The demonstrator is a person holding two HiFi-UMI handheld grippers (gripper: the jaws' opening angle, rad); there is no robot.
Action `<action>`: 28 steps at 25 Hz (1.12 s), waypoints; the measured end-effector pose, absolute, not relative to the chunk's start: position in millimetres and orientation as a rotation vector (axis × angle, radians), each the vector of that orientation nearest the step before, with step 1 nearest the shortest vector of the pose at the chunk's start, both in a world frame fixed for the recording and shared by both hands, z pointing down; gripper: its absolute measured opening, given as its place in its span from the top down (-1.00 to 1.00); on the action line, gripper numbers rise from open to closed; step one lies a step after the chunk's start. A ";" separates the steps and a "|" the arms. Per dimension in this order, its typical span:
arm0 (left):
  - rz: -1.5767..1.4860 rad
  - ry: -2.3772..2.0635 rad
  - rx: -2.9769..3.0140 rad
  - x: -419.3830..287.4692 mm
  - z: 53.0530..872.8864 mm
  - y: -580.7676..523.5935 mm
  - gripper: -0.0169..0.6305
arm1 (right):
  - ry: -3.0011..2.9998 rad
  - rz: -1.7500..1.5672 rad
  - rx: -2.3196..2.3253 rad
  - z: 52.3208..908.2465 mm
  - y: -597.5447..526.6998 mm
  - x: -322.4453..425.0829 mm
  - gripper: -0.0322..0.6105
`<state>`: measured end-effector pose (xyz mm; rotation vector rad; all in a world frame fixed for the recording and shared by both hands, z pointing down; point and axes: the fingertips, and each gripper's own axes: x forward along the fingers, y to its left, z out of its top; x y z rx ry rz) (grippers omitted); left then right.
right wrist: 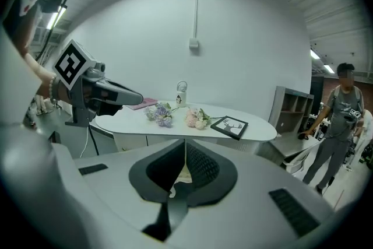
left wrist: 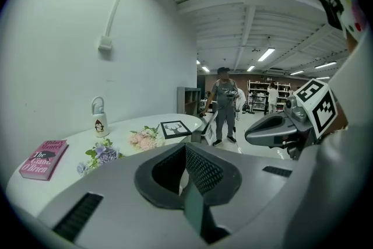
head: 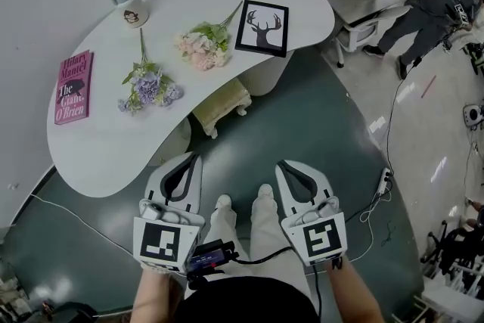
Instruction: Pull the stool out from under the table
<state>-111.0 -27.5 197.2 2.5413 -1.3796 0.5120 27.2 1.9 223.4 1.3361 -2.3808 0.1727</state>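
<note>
The white bench (head: 106, 155) stands ahead of me. The cream stool (head: 221, 105) sits under the bench at its near edge, with part of the seat and legs showing beyond the rim. My left hand-held gripper (head: 189, 158) and right hand-held gripper (head: 285, 165) hang short of the bench's near edge, clear of the stool. Both have their jaws pressed together and hold nothing. On the bench, the framed picture (head: 262, 28) lies at the right end and the pink book (head: 73, 87) at the left end. The purple flowers (head: 147, 87) and pink flowers (head: 200, 45) lie between them, and the mug (head: 130, 5) is at the far edge.
</note>
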 end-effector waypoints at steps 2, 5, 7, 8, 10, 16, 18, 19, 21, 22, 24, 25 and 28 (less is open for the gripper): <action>0.503 -1.386 2.539 -106.2 205.7 -32.3 0.90 | -2.371 0.153 1.287 237.6 -3.3 31.0 0.79; 0.501 -1.416 2.509 -103.1 219.9 -37.6 0.90 | -2.371 0.183 1.258 259.9 -12.9 35.1 0.79; 0.489 -1.429 2.484 -99.7 231.2 -42.5 0.90 | -2.373 0.216 1.260 274.4 -22.6 38.9 0.79; 0.481 -1.433 2.469 -98.0 237.6 -44.9 0.90 | -2.373 0.228 1.259 282.1 -27.7 40.8 0.79; 0.479 -1.456 2.440 -96.4 251.2 -48.8 0.90 | -2.383 0.247 1.248 297.9 -36.8 43.4 0.79; 0.519 -1.517 2.396 -95.3 293.3 -59.7 0.90 | -2.408 0.275 1.175 345.3 -53.3 46.4 0.79; 0.505 -1.513 2.365 -94.2 310.2 -63.8 0.90 | -2.419 0.328 1.182 360.4 -59.7 49.3 0.79; 0.499 -1.515 2.349 -94.1 318.2 -66.0 0.90 | -2.424 0.357 1.184 367.6 -63.0 50.8 0.79; 0.487 -1.517 2.318 -94.4 333.6 -70.1 0.90 | -2.430 0.400 1.186 382.1 -68.6 53.1 0.79; 0.483 -1.517 2.304 -94.0 341.5 -72.1 0.90 | -2.428 0.418 1.186 389.5 -70.9 54.2 0.79; 0.481 -1.509 2.284 -92.0 357.5 -74.5 0.90 | -2.424 0.420 1.176 404.2 -75.0 55.6 0.79; 0.483 -1.501 2.275 -90.9 365.5 -75.5 0.90 | -2.424 0.404 1.169 411.1 -77.6 55.6 0.79; 0.486 -1.484 2.242 -90.5 388.5 -80.5 0.90 | -2.426 0.389 1.159 430.5 -87.7 53.4 0.79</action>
